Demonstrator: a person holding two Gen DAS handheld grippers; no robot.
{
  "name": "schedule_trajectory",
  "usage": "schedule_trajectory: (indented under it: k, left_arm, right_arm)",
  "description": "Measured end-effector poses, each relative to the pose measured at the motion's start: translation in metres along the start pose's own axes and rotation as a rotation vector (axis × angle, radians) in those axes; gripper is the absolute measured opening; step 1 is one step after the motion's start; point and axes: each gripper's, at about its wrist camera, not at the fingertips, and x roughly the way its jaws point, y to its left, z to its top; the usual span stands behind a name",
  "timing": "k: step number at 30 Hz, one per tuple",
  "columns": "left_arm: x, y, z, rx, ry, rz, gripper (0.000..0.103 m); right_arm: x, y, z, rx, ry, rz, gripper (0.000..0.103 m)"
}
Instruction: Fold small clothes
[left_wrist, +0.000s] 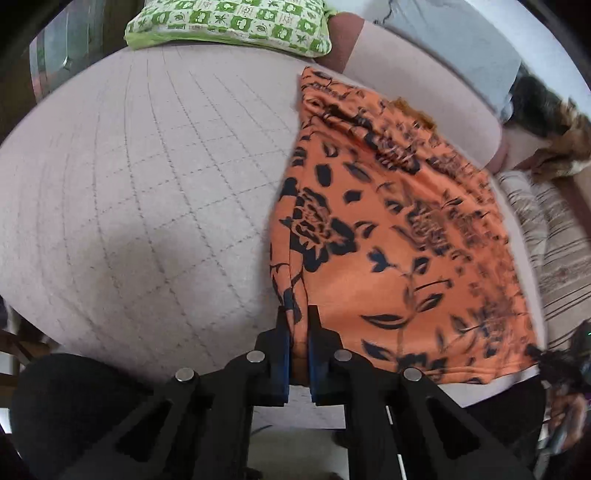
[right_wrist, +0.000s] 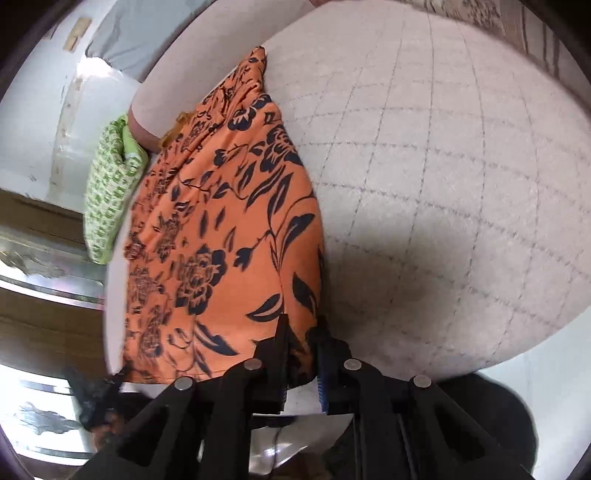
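An orange garment with a black flower print (left_wrist: 399, 236) lies spread on a pale quilted bed cover (left_wrist: 147, 184). My left gripper (left_wrist: 299, 314) is shut on the garment's near left corner, with a bunched fold of cloth pinched between the blue pads. In the right wrist view the same orange garment (right_wrist: 221, 229) runs away from me on the left side. My right gripper (right_wrist: 301, 325) is shut on its near right corner, and cloth shows between the fingers. The other hand's gripper shows dark and blurred at the near edge (left_wrist: 565, 362).
A green and white patterned pillow (left_wrist: 229, 22) lies at the far end of the bed. A striped beige cloth (left_wrist: 554, 251) and a furry brown thing (left_wrist: 546, 122) lie to the right of the garment. The quilted cover (right_wrist: 443, 184) stretches wide beside the garment. Wooden furniture (right_wrist: 44, 221) stands past the bed edge.
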Motion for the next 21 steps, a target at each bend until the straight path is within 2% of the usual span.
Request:
schedule_trajectory:
  k: [3,5,6,8,10,13,15,18,20,21]
  left_arm:
    - [-0.016,0.002,0.003,-0.030,-0.037,-0.038,0.007]
    - [-0.024,0.003,0.005,-0.035,-0.066,-0.036,0.007]
    - [-0.020,0.006,0.006,-0.047,-0.047,-0.034,0.007]
    - [0.001,0.014,0.010,-0.096,0.040,-0.044,0.007]
    - [0.010,0.014,0.015,-0.101,0.071,-0.028,0.007]
    - [-0.016,-0.002,0.041,-0.052,-0.001,-0.067,0.007]
    - [-0.040,-0.018,0.076,-0.024,-0.080,-0.126,0.007]
    - [-0.058,-0.041,0.141,0.001,-0.194,-0.191,0.007]
    - [-0.054,-0.053,0.186,0.005,-0.257,-0.212,0.007]
    - [-0.044,-0.057,0.210,-0.004,-0.281,-0.198,0.008]
  right_arm:
    - [-0.014,0.012,0.001,-0.010,-0.028,0.064,0.012]
    - [-0.024,0.018,0.005,-0.014,-0.055,0.098,0.012]
    - [-0.023,0.017,0.007,-0.008,-0.052,0.104,0.012]
    - [-0.006,0.009,0.011,0.015,-0.010,0.090,0.012]
    - [0.007,0.002,0.014,0.067,0.025,0.143,0.012]
    - [-0.005,0.018,0.032,0.061,-0.008,0.237,0.012]
    - [-0.020,0.040,0.060,0.028,-0.057,0.306,0.012]
    - [-0.037,0.075,0.125,-0.016,-0.154,0.405,0.012]
    - [-0.039,0.098,0.176,-0.046,-0.232,0.427,0.012]
    - [-0.031,0.106,0.211,-0.035,-0.269,0.428,0.012]
